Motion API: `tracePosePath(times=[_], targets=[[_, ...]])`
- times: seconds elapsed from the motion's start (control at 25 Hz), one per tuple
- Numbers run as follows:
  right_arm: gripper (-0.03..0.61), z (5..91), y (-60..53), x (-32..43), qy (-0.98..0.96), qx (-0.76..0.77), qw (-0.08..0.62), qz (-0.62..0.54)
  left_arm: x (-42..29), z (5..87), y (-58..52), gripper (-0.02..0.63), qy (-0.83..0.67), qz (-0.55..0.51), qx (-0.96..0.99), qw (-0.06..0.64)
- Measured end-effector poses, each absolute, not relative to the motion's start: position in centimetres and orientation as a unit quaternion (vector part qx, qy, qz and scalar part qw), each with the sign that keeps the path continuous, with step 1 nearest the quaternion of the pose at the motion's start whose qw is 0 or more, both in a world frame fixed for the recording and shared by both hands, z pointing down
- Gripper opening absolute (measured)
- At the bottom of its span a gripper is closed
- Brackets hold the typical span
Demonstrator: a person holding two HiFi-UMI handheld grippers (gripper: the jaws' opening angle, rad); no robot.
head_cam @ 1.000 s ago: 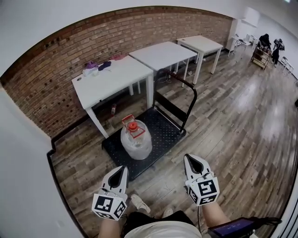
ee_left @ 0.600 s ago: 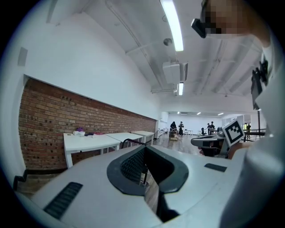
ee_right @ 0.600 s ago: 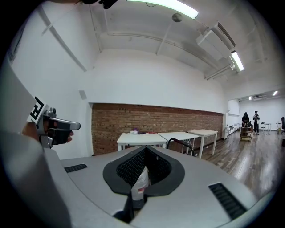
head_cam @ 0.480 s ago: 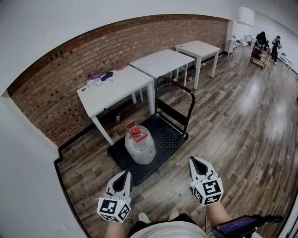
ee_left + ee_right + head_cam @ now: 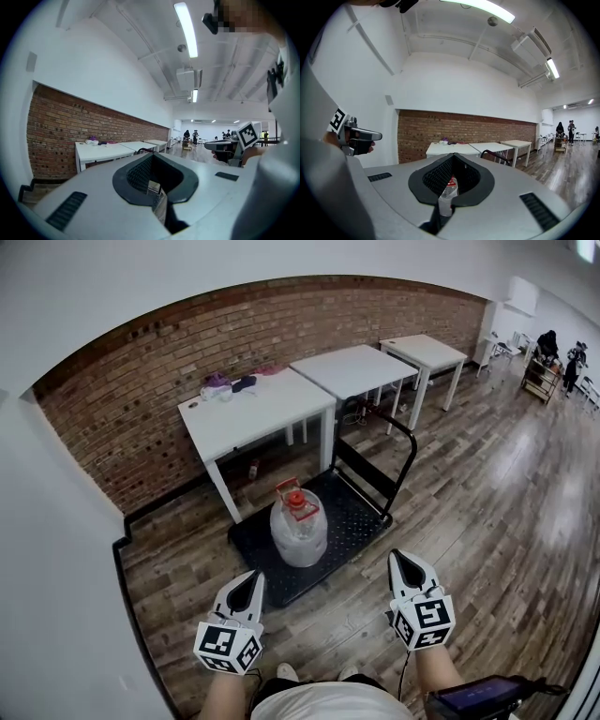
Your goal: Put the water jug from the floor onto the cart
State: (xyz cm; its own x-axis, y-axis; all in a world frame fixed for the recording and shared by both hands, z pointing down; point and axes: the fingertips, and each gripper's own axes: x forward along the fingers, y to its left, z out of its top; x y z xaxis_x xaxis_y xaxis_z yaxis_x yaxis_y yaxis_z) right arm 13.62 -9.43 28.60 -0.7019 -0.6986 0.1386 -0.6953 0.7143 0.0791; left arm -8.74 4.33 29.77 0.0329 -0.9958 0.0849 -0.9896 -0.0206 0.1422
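Two hand-held grippers are hovering at the bottom of the head view, well apart from each other and both pointing toward the cart (image 5: 361, 514). The left gripper (image 5: 250, 579) is showing its jaws pressed together with nothing between them, and the right gripper (image 5: 402, 560) is likewise closed tight and carrying nothing. The water jug (image 5: 298, 532) is standing upright on the cart's black deck, toward the end nearer the person, wearing a red cap (image 5: 294, 499) and sitting clear of both grippers. The cart is resting on the wooden floor (image 5: 487, 512) just beside a white table (image 5: 258, 409), which is standing against the brick wall (image 5: 141, 399).
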Motion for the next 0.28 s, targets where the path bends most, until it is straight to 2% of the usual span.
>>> tracePosePath(times=[0.28], targets=[[0.002,29.2,-8.6,11.9,-0.924,0.372,0.09,-0.009,-9.7,29.8,5.4,-0.002,-0.7,-0.017,0.711,0.068]])
